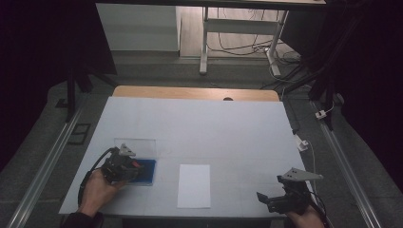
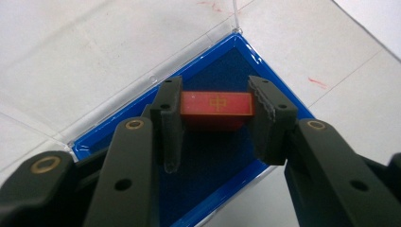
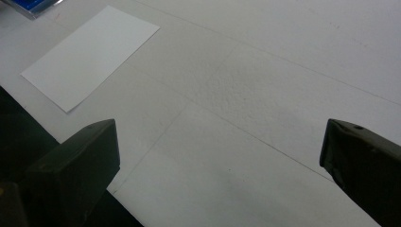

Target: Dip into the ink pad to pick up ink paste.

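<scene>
Two pads of the left tongs (image 2: pixel 215 125) are pressed on the ends of a red block (image 2: pixel 216 105), which is held just above the blue tray (image 2: pixel 213 161). If the block is lifted askew, it could be twisted out of the shallow grip and dropped back into the tray. The block's gold mark is shown in the left gripper view. In the high view, the right tongs (image 1: pixel 273 199) are seen wide open, well to the right of the tray, past the white sheet (image 1: pixel 194 185) on the worktop (image 1: pixel 214 123).

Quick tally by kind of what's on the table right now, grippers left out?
Red block, held over the case: 1
Blue-lined case with clear lid: 1
White paper sheet: 1
Total: 3
</scene>
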Action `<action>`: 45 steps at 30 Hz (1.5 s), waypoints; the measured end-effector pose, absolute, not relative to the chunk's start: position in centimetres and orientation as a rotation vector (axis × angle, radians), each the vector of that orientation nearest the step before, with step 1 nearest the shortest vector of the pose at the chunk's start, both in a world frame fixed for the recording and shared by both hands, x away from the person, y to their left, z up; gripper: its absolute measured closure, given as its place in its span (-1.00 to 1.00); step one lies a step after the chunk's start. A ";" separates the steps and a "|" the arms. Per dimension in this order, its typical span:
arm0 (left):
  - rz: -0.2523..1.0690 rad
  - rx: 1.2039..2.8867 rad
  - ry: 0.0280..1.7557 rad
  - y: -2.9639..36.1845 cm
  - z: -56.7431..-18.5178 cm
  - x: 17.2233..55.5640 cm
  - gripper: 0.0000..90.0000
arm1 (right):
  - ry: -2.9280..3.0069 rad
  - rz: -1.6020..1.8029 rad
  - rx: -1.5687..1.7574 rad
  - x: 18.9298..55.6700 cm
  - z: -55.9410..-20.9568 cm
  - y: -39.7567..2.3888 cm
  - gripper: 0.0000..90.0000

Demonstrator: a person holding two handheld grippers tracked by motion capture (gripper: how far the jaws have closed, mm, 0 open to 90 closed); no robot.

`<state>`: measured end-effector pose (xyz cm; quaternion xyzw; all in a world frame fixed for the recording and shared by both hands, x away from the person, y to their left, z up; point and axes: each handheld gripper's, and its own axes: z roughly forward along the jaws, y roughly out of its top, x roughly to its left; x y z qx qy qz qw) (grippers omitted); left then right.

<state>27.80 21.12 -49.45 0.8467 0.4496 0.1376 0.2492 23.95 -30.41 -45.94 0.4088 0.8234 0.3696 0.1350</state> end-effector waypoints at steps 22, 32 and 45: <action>0.365 2.258 1.245 21.4 -49.8 27.6 0.31 | 2.389 1.063 1.181 24.0 -46.0 -30.3 -1.00; 0.403 2.304 1.212 21.1 -49.5 27.5 0.30 | 2.389 1.065 1.181 24.0 -46.0 -30.4 -1.00; 0.362 2.180 1.302 23.6 -48.5 26.8 0.30 | 2.387 1.071 1.180 23.9 -46.0 -30.4 -1.00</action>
